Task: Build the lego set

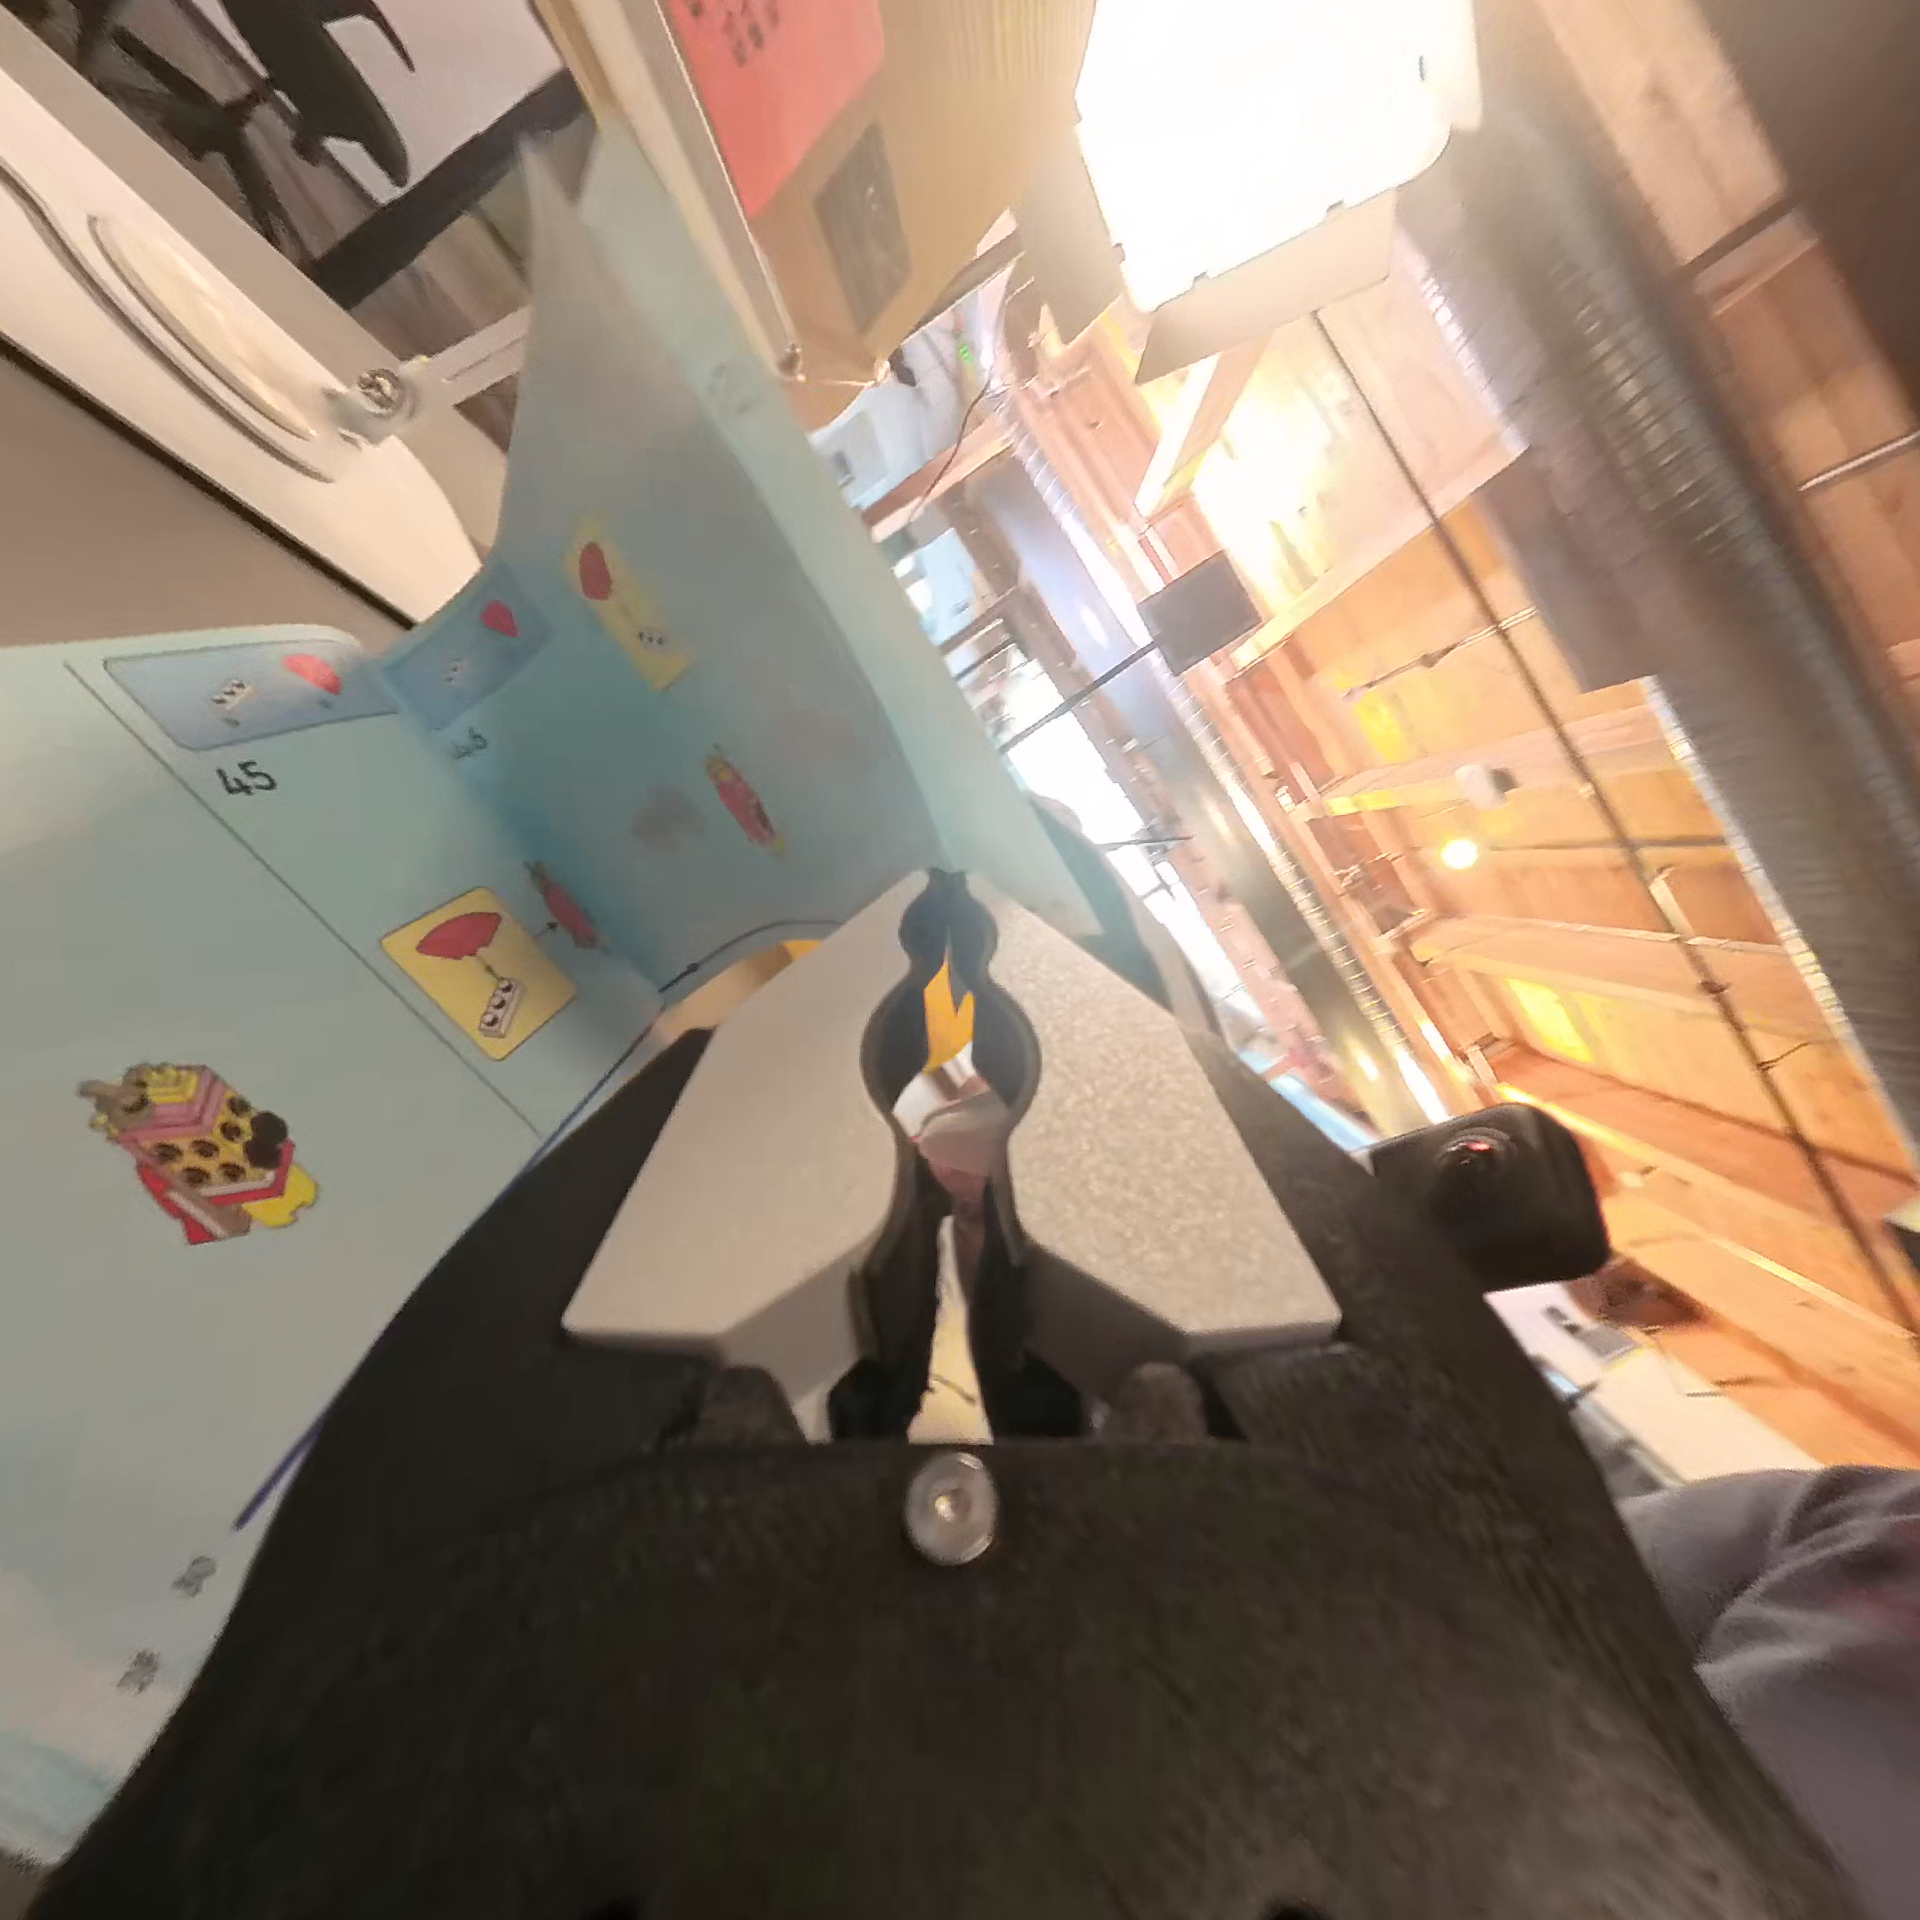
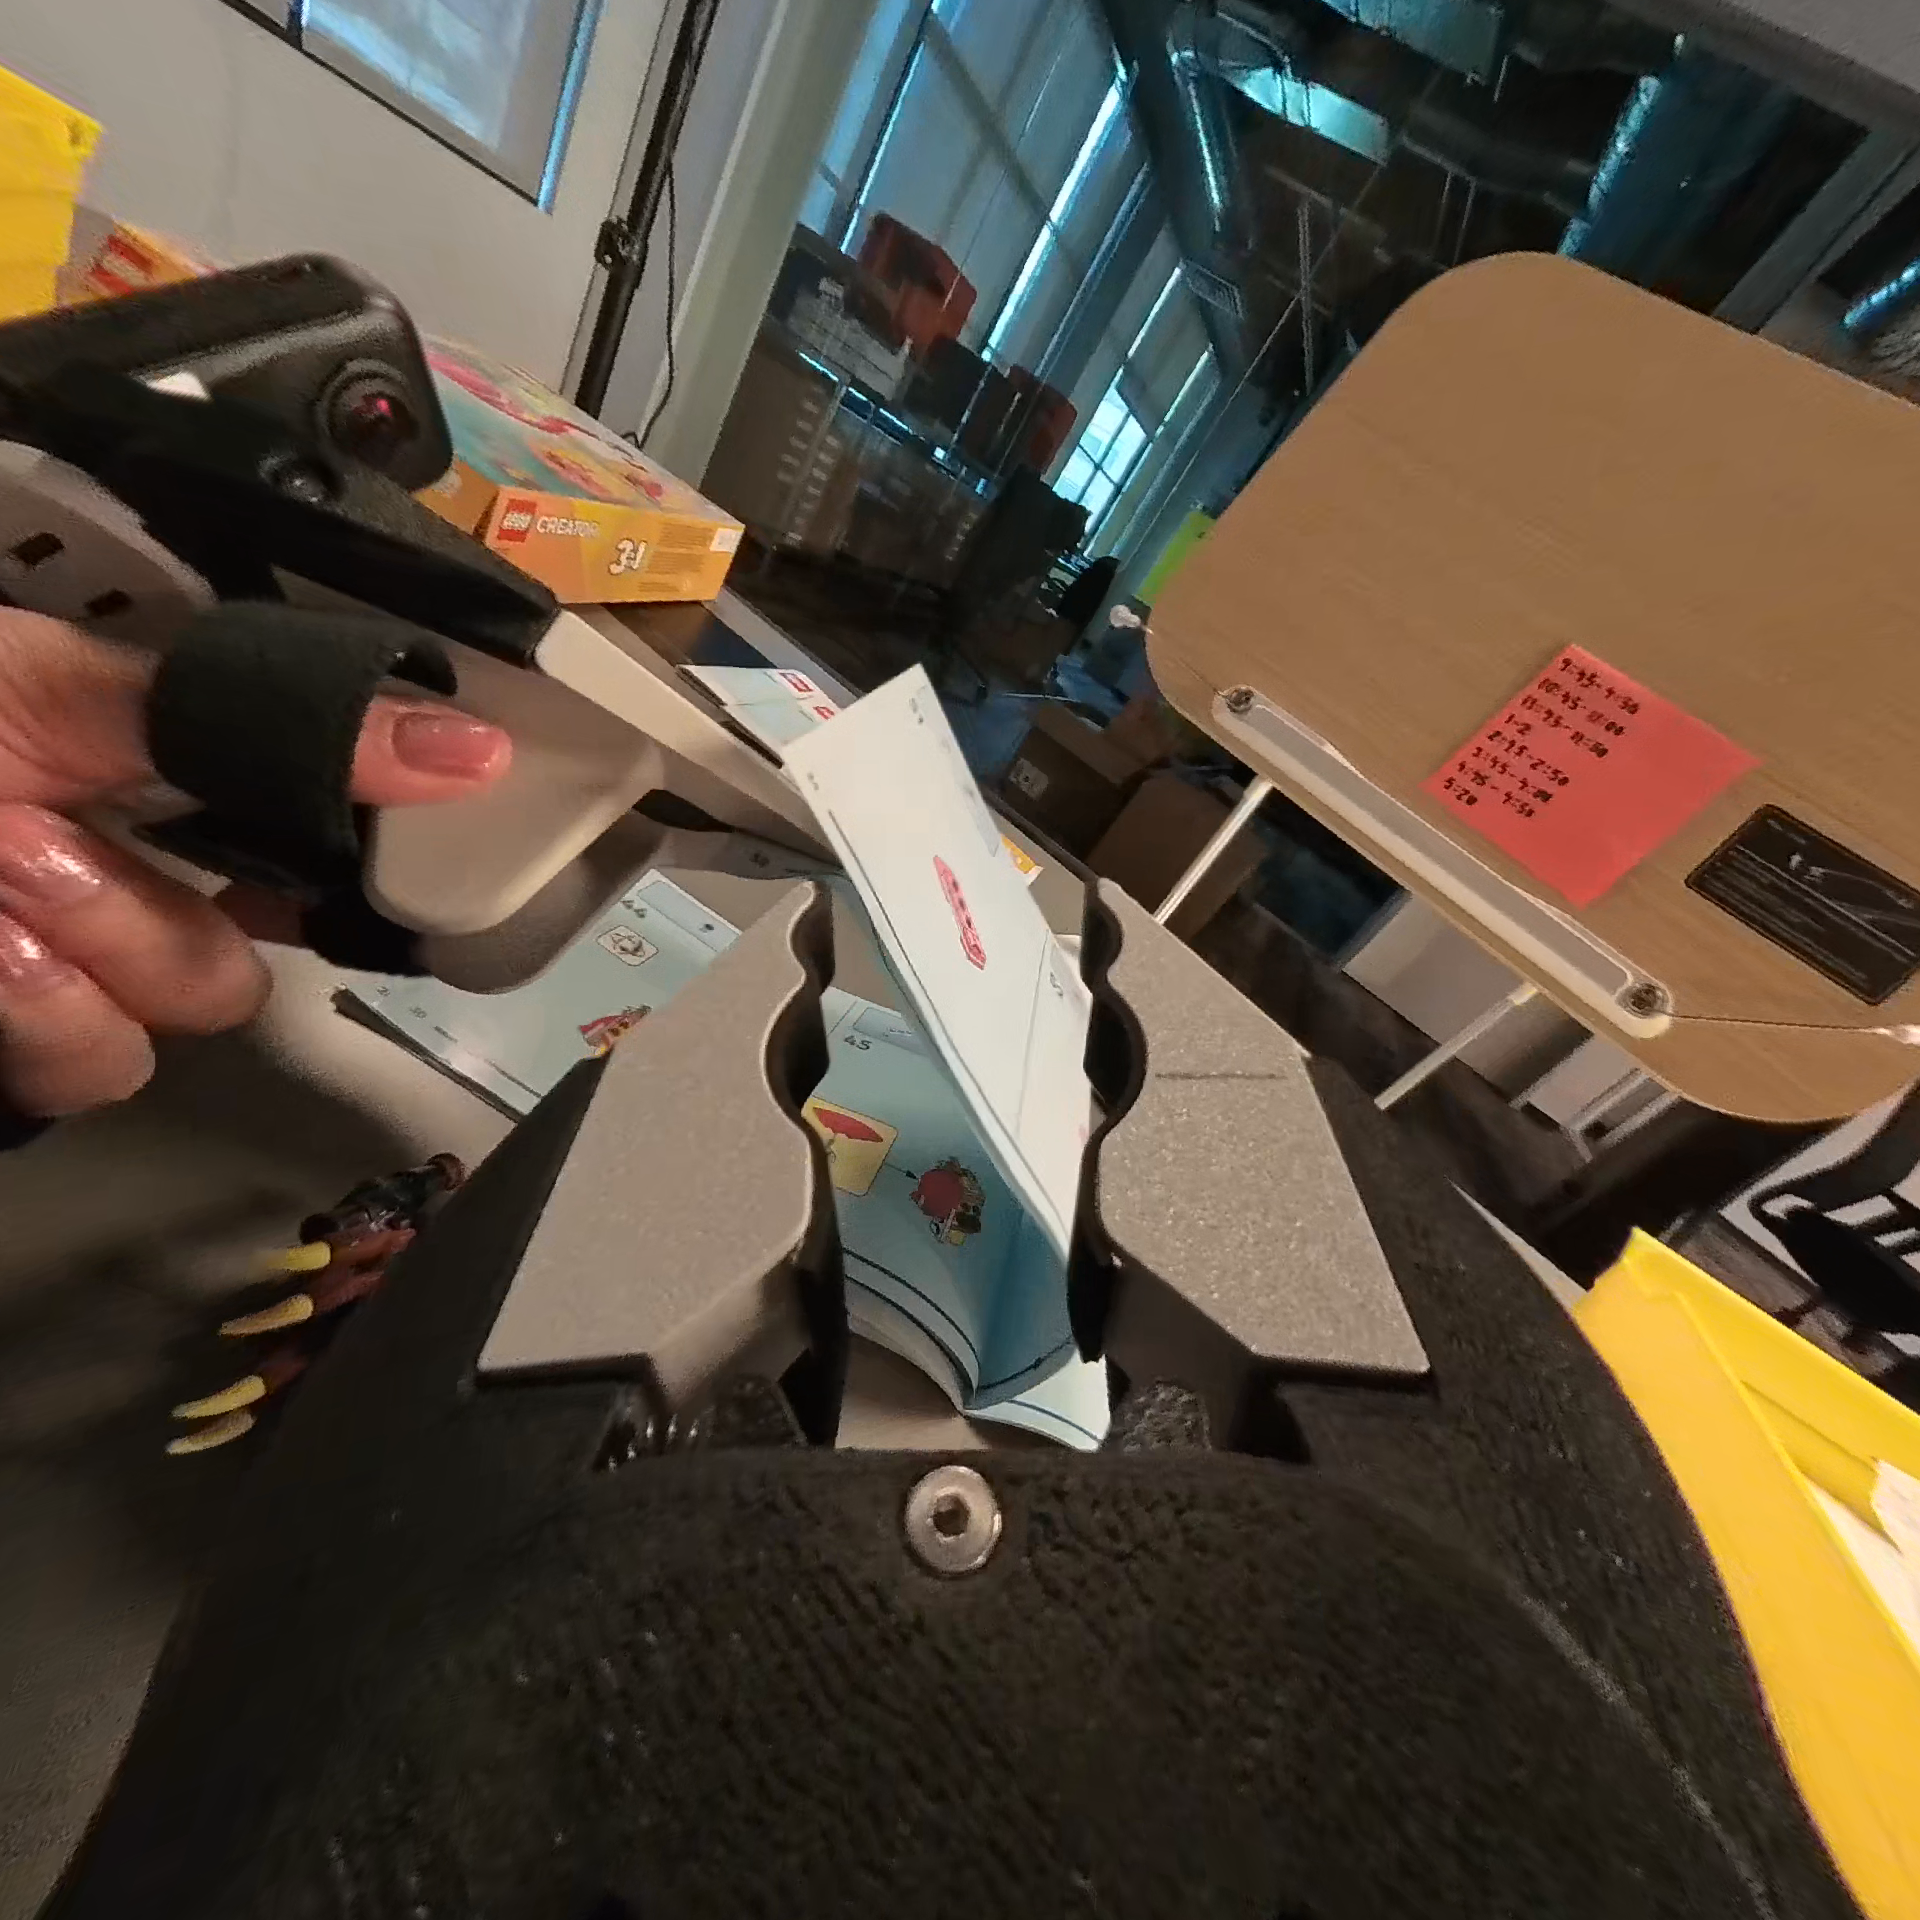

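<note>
A light blue instruction booklet (image 1: 156,935) lies open on the table. One page (image 1: 707,623) is lifted and stands up from it. My left gripper (image 1: 951,883) is shut, its tips pinching the edge of that lifted page. The right wrist view shows the left gripper (image 2: 764,743), held by a hand (image 2: 83,831), meeting the top corner of the page (image 2: 935,831). My right gripper (image 2: 951,899) is open. The page stands between its fingers and leans towards the right finger (image 2: 1112,987), with no squeeze on it. The flat booklet (image 2: 540,997) lies below.
An orange toy box (image 2: 613,530) lies at the back of the table. A small brown brick model with yellow claws (image 2: 312,1278) sits to the left of my right gripper. A yellow bin (image 2: 1766,1507) stands at the right. A wooden panel with a pink note (image 2: 1558,623) hangs above. Only a small space, under 4 cm, lies between the two pairs of fingers.
</note>
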